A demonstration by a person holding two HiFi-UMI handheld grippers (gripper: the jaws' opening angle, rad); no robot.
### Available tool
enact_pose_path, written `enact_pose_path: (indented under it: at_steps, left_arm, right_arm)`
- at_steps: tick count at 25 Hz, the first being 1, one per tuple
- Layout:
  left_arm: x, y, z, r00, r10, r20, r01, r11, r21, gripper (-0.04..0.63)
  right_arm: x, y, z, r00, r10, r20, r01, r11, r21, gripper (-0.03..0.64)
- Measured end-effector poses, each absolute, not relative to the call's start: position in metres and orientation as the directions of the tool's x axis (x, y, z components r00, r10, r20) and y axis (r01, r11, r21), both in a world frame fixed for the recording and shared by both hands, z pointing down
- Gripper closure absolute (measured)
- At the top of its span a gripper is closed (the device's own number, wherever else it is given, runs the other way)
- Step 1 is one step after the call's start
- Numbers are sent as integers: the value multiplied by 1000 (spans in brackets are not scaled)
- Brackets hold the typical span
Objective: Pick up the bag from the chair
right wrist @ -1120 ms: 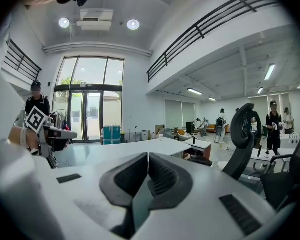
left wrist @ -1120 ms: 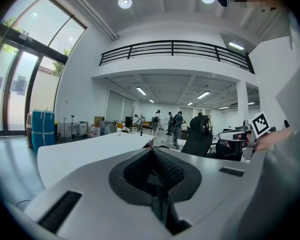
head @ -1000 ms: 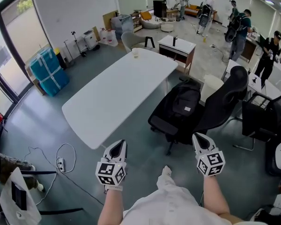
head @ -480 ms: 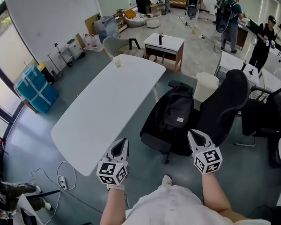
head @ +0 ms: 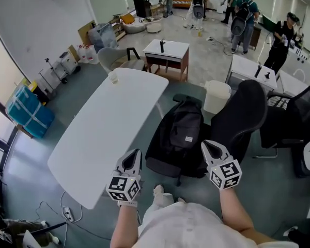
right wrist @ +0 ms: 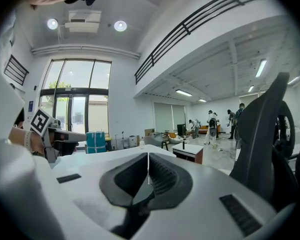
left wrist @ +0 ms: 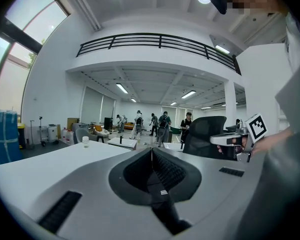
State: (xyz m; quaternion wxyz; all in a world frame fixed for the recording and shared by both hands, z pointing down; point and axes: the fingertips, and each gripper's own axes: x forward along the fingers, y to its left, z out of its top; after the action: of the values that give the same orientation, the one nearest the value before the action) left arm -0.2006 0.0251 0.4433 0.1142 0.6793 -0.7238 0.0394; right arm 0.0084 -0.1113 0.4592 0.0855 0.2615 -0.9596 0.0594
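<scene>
Standing over a black office chair (head: 244, 119), a person holds two grippers low and close to the body, both well short of the bag (head: 182, 129). The bag, a black backpack, sits on the chair's seat and leans toward the backrest, just beside the long white table (head: 103, 133). The left gripper (head: 135, 156) has its jaws pressed together with nothing between them; the right gripper (head: 207, 145) is likewise closed and empty, its tips aimed at the chair. A small cup (head: 113, 77) stands at the table's far end, a white bin (head: 216, 95) sits behind the chair, and several people work at the far side of the hall.
</scene>
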Motion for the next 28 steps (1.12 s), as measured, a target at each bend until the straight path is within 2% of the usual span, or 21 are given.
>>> enact_pose_path:
  at_steps: [9, 28]
  left_arm:
    - [-210, -45, 447, 50, -973, 227, -994, -27, 104, 572]
    - [-286, -184, 481, 285, -917, 279, -956, -248, 159, 572]
  right_arm:
    - [3, -154, 465, -805, -556, 208, -581, 809, -87, 597]
    - [-51, -243, 491, -646, -708, 285, -755, 648, -104, 595]
